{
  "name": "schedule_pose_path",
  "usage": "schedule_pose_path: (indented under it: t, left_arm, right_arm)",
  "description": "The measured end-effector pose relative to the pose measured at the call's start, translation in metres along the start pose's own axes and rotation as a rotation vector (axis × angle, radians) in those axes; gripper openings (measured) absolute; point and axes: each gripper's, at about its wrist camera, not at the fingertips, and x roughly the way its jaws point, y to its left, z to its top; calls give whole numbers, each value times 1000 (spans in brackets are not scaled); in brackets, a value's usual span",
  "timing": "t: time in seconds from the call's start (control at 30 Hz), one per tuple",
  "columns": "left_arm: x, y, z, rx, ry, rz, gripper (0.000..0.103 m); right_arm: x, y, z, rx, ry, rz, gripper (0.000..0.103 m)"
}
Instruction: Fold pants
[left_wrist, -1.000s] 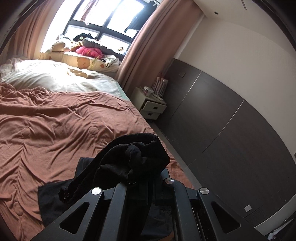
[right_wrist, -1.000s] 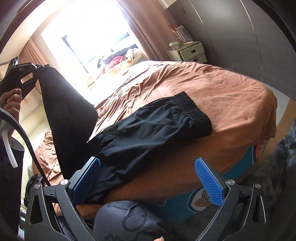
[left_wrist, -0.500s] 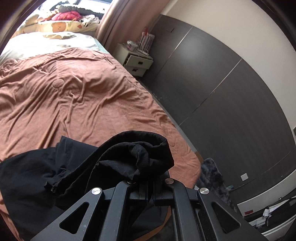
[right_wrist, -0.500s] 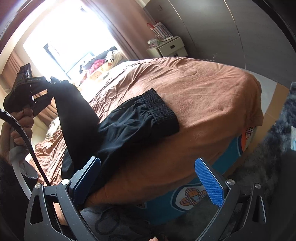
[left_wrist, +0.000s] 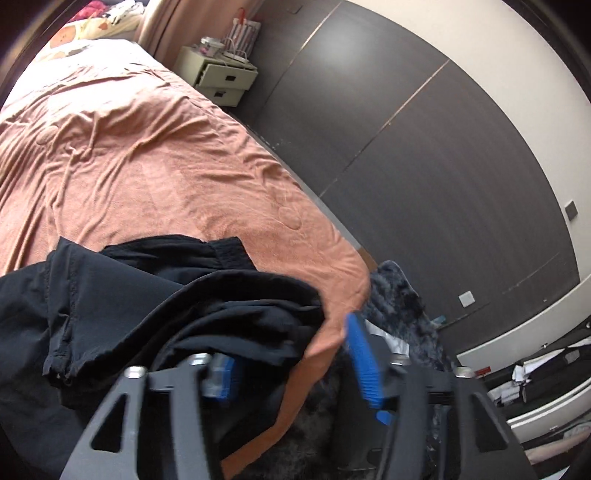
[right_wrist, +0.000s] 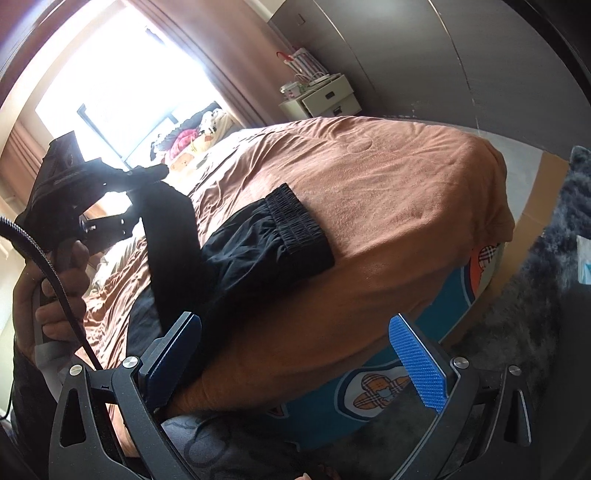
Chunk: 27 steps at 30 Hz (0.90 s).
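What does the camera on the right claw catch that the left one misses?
Only the right view shows the person's hand holding the left claw, the bright window and the bed's blue side. Only the left view shows the left claw's blue pads opening, the cloth draped over them, plus wall sockets. Both show the black pants, orange bedspread and nightstand.

Black pants (right_wrist: 258, 243), orange-brown bedspread (right_wrist: 388, 192), blue pads (right_wrist: 419, 362), cream nightstand (left_wrist: 218, 77)

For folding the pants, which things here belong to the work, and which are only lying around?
Belong to the work:
- black pants
- left claw, jaws opening, cloth draped over one side
- right claw, open
- orange blanket under the pants

Only lying around:
- bedside drawers
- soft toys
- grey rug
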Motion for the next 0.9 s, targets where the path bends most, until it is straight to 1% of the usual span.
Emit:
schedule_pose_path:
  t: [0.03, 0.07, 0.17, 0.27, 0.47, 0.53, 0.57, 0.6, 0.67, 0.9]
  left_arm:
    - [-3, 0, -2, 11, -11, 10, 90]
    - [-9, -1, -6, 24, -25, 28, 93]
    - [-27, 3, -15, 34, -50, 56, 93]
    - [-48, 17, -23, 14, -84, 89, 93]
    - [-97, 55, -45, -49, -157, 186, 93]
    - [-112, 69, -54, -75, -178, 217, 93]
    - [-119, 77, -59, -90, -187, 230, 93]
    - [-127, 84, -66, -108, -198, 245, 93]
    - [-141, 100, -76, -145, -214, 271, 93]
    - [-180, 150, -125, -257, -258, 359, 93]
  right_arm:
    - [0, 0, 1, 2, -1, 2, 103]
    - [-1, -1, 1, 3, -1, 7, 103]
    - [2, 1, 3, 2, 4, 23, 103]
    - [6, 7, 6, -16, 10, 39, 103]
    - [19, 23, 18, -67, 31, 63, 102]
    - [27, 28, 22, -99, 48, 62, 95]
    - [31, 31, 25, -114, 59, 57, 89]
    - [36, 33, 27, -132, 71, 54, 85]
    - [43, 38, 32, -163, 88, 48, 84]
    - [70, 59, 51, -285, 140, 19, 84]
